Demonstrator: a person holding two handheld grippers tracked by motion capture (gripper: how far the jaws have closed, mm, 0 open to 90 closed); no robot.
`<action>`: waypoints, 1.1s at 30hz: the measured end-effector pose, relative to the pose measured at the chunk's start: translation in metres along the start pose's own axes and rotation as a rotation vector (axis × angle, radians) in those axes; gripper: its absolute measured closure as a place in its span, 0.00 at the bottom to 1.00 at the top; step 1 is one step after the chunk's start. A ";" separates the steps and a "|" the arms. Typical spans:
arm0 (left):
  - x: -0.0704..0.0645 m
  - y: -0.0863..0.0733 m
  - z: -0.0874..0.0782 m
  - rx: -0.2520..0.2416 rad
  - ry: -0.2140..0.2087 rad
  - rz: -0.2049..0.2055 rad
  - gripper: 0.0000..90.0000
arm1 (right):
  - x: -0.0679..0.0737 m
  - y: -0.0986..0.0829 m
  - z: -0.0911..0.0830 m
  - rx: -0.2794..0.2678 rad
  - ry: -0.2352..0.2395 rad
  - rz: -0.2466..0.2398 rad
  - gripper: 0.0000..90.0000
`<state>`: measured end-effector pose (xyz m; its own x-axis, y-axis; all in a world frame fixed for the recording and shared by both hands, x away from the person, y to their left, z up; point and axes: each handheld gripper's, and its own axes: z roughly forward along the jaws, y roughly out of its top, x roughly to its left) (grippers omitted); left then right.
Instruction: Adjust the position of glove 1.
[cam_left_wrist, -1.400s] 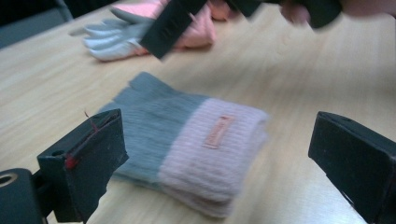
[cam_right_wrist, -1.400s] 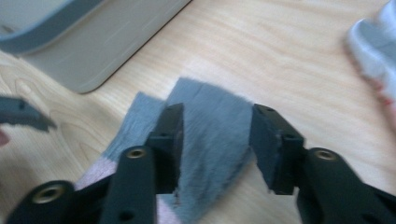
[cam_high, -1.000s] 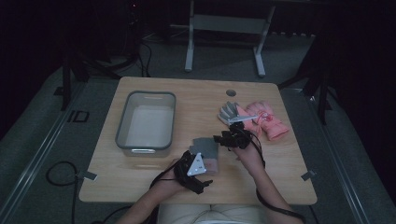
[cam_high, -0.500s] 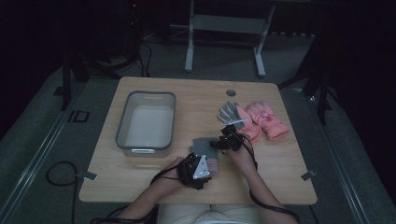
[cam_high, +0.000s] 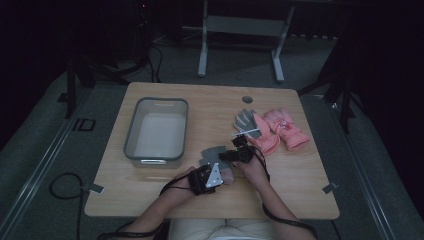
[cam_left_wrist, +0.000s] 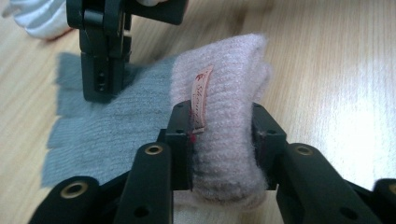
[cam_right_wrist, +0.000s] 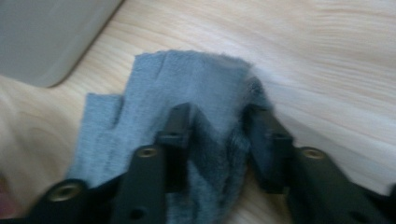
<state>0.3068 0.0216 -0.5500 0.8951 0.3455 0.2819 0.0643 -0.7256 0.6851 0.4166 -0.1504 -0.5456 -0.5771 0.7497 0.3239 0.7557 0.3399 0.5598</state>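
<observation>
A grey-and-pink knitted glove (cam_high: 214, 155) lies flat on the table (cam_high: 150, 200), just right of the grey bin's (cam_high: 157, 131) near corner. The left gripper (cam_left_wrist: 223, 140) clamps its jaws on the glove's pink cuff (cam_left_wrist: 229, 116), a small label pressed against one jaw. The right gripper (cam_right_wrist: 219, 140) pinches a fold of the grey finger part (cam_right_wrist: 187, 88), its jaws closed on the cloth. Farther right of the bin, well apart from the held glove, rest a grey glove (cam_high: 247, 121) and a pair of pink gloves (cam_high: 282, 130).

Tool (cam_right_wrist: 219, 140) pinching grey glove (cam_right_wrist: 187, 93)
</observation>
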 end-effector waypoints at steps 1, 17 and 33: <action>0.002 0.001 0.000 0.004 -0.009 -0.011 0.76 | 0.001 0.001 0.001 0.004 0.007 0.001 0.78; 0.037 0.032 -0.043 0.008 -0.062 -0.050 0.78 | 0.018 0.025 -0.040 -0.098 0.035 -0.060 0.83; 0.085 0.041 -0.101 0.032 -0.001 0.005 0.78 | 0.057 0.085 -0.055 -0.175 0.049 -0.125 0.83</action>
<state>0.3413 0.0813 -0.4296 0.8959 0.3415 0.2842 0.0743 -0.7457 0.6621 0.4308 -0.1099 -0.4382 -0.6804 0.6780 0.2780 0.6147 0.3216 0.7202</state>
